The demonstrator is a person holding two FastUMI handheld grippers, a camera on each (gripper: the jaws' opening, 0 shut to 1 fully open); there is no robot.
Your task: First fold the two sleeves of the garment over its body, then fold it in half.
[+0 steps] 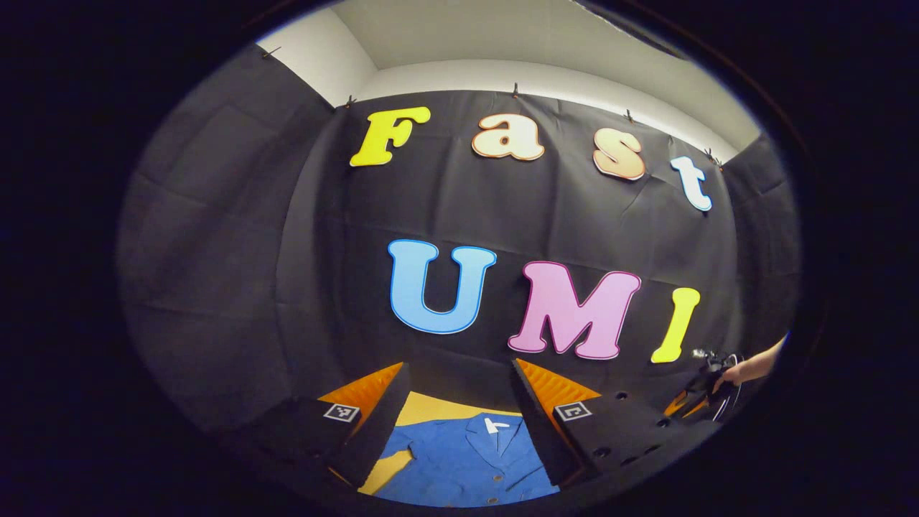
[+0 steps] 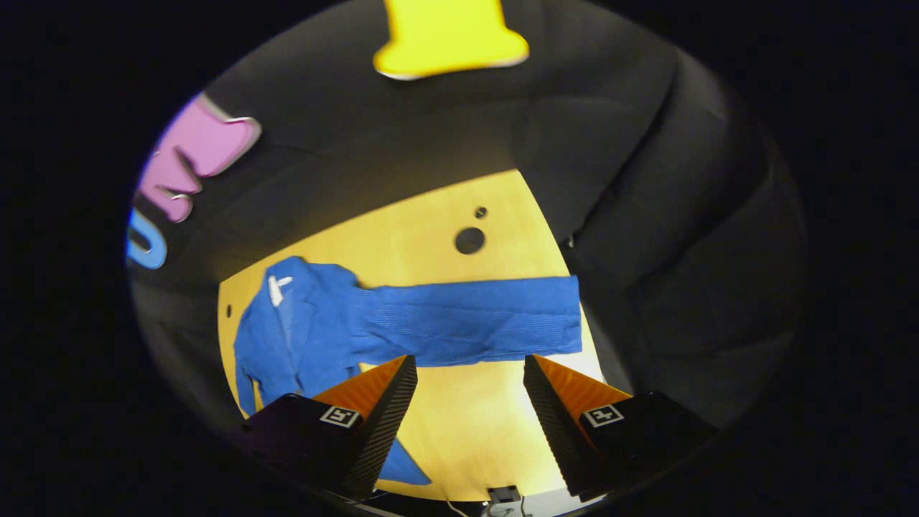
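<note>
Sleeve lies outstretched on the tabletop; both grippers, left and right, gape empty. I'd pinch its cuff end, then sweep it over the garment.

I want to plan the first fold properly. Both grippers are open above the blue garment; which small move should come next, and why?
Probably lower the right gripper onto the cuff end of the sleeve and close on it. The garment lies flat on the table with this sleeve stretched straight out, unfolded, and nothing sits between the open fingers.
</note>
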